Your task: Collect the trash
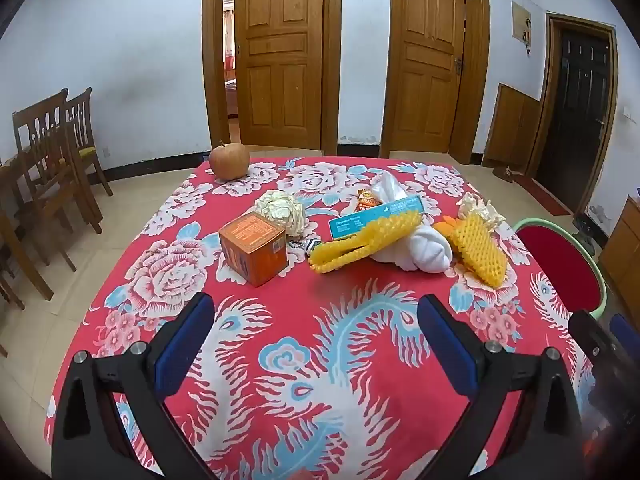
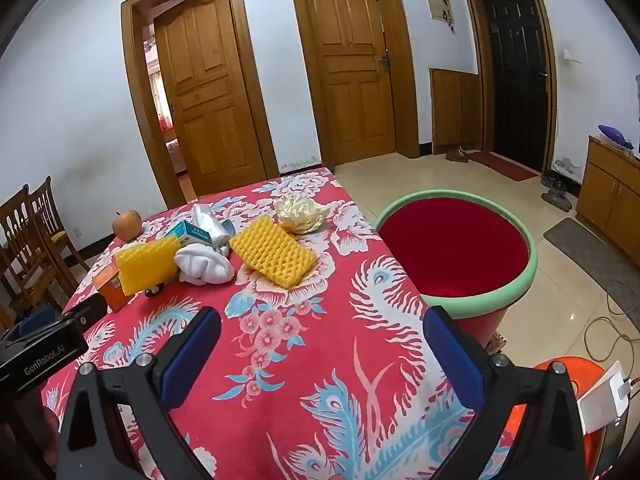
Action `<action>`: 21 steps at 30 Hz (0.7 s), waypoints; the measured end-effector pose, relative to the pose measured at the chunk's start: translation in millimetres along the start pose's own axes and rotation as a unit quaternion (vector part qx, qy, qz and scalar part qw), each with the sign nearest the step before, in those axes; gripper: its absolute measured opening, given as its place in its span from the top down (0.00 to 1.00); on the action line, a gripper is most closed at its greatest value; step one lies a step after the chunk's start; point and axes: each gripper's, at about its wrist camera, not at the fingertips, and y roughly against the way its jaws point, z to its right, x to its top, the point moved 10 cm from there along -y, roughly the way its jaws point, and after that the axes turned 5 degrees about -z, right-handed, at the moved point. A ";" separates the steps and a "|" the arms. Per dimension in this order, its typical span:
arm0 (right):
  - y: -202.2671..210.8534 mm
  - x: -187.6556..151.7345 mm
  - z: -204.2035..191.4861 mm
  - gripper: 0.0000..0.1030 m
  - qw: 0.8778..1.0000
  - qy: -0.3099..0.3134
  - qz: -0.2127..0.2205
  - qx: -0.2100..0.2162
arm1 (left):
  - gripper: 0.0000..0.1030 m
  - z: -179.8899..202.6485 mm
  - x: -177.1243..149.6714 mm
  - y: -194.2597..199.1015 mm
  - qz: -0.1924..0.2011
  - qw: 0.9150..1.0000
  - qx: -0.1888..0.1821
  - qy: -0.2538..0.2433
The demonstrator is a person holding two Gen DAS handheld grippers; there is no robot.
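Currently both released and empty, left tool (image 1: 316,340) and right tool (image 2: 322,354) risk sweeping the apple (image 1: 229,161) along with yellow foam nets (image 2: 273,257), or missing the red bin (image 2: 516,304) beside the tabletop (image 2: 320,380).

White walls (image 1: 132,52) with scuffed bases, two panelled wooden doors (image 1: 280,52), the left ajar, a dark door (image 2: 516,76) to the right, pale tiled floor (image 2: 420,176), wooden chairs (image 1: 52,148) left, a cabinet (image 2: 612,196) right.
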 end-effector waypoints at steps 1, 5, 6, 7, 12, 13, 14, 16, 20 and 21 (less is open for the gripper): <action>0.0 -0.2 0.1 0.00 1.000 0.001 -0.001 -0.001 | 0.02 0.0 -0.1 0.0 0.000 1.000 0.000 0.000; -0.1 -0.4 0.3 0.00 1.000 0.001 -0.003 -0.002 | 0.02 -0.3 -0.8 0.0 -0.003 1.000 0.001 0.000; -0.1 -0.4 0.2 0.00 1.000 0.001 -0.004 -0.001 | 0.02 -0.4 -0.8 0.1 -0.003 1.000 0.001 -0.001; 0.0 -0.4 0.3 0.00 1.000 0.001 -0.003 -0.001 | 0.02 -0.2 -0.9 -0.1 -0.004 1.000 0.001 0.000; 0.0 -0.5 0.2 0.00 1.000 0.001 -0.005 -0.002 | 0.02 -0.9 -3.1 1.0 -0.004 1.000 0.001 -0.001; 0.0 -0.6 0.2 0.00 1.000 0.001 -0.005 -0.001 | 0.03 -0.8 -3.0 0.8 -0.005 1.000 0.001 -0.001; 0.0 -0.6 0.2 0.00 1.000 0.001 -0.005 -0.001 | 0.02 -0.8 -3.1 0.8 -0.005 1.000 0.001 -0.001; -0.1 -0.6 0.1 0.00 1.000 0.000 -0.005 -0.001 | 0.03 -0.8 -3.1 0.7 -0.005 1.000 0.002 -0.001; 0.0 -0.8 0.1 0.00 1.000 0.000 -0.006 -0.001 | 0.02 -0.8 -3.1 0.7 -0.005 1.000 0.002 -0.002; -0.1 -0.8 -0.1 0.00 1.000 0.000 -0.006 -0.001 | 0.02 -0.8 -3.2 0.7 -0.005 1.000 0.002 -0.002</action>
